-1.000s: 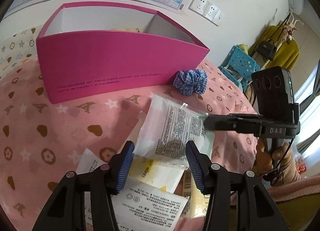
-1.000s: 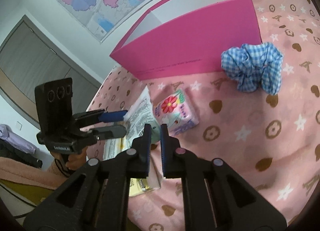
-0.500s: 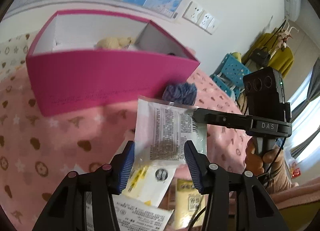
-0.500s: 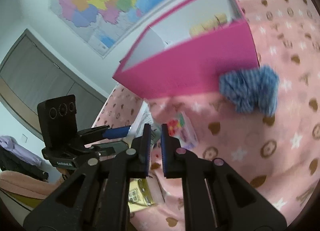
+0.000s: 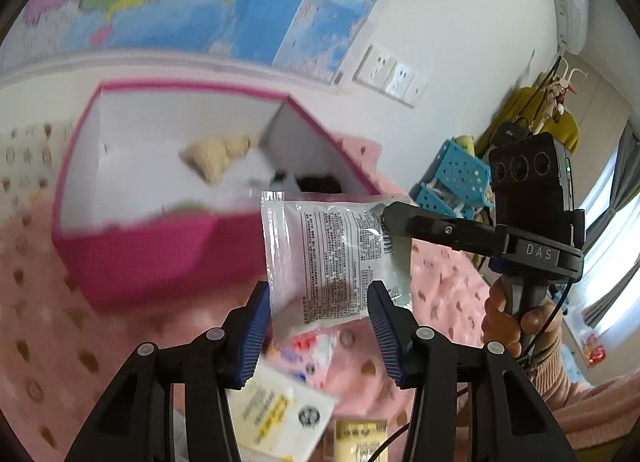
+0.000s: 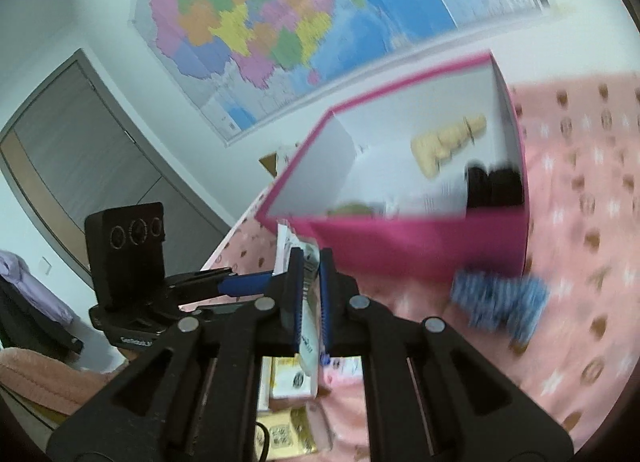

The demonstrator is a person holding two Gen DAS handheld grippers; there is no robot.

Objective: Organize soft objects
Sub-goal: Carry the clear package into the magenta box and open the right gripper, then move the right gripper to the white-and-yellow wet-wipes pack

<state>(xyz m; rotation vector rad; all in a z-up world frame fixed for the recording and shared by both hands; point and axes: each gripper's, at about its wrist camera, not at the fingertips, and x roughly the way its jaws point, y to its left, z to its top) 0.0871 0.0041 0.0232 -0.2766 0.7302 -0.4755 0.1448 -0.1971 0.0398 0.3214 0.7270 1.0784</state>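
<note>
My right tongs (image 6: 310, 298), clamped on the clear printed plastic packet (image 5: 334, 258), carry it toward the partly filled pink cardboard box (image 5: 160, 254); my left tongs (image 5: 318, 336) gape empty beneath it, and more packets (image 5: 280, 414) and a blue gingham scrunchie (image 6: 498, 302) wait beside the box.

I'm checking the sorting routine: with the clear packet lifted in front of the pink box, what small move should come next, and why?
Probably carry the clear packet forward over the pink box. The right gripper is shut on its edge, the packet hangs clear of the blanket, and the box stands open just behind it.
</note>
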